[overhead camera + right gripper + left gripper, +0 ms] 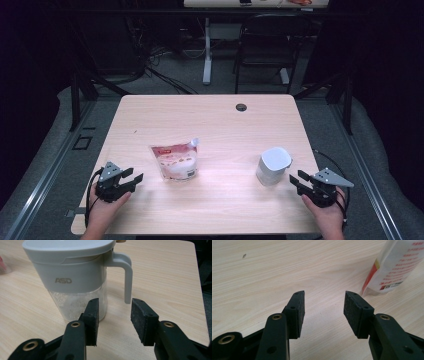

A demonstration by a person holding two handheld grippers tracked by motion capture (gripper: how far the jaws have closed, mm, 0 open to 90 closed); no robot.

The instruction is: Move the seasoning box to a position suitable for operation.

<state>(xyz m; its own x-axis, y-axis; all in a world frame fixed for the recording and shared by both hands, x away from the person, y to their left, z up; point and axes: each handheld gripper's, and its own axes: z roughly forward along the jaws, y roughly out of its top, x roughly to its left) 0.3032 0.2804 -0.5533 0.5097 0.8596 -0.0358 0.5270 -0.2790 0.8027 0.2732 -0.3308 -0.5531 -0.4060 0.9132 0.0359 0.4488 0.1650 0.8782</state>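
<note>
Pouch (174, 161) and jug (272, 166) are the things in hand, both standing toward the near edge of the surface (210, 117), well apart from each other.

At the near left corner the left gripper (134, 179) hovers low, jaws wide with nothing between them; in the left gripper view (324, 305) the pouch's bottom corner (392, 267) shows just ahead and to one side. The pouch stands upright left of centre, its top corner looking torn or folded.

Right of centre the jug stands closed under a grey lid, with white grains in its clear lower part (75, 302). The right gripper (296, 181) sits near the right edge, jaws wide and empty, pointed at the jug; in the right gripper view (115, 315) the handle (126, 277) hangs just ahead of the gap.

Judging from this, the step is the approach to both. It would go best by taking the pouch by its upper body, not the limp base, and keeping the right gripper square on the handle so the jug does not tip or slide.
</note>
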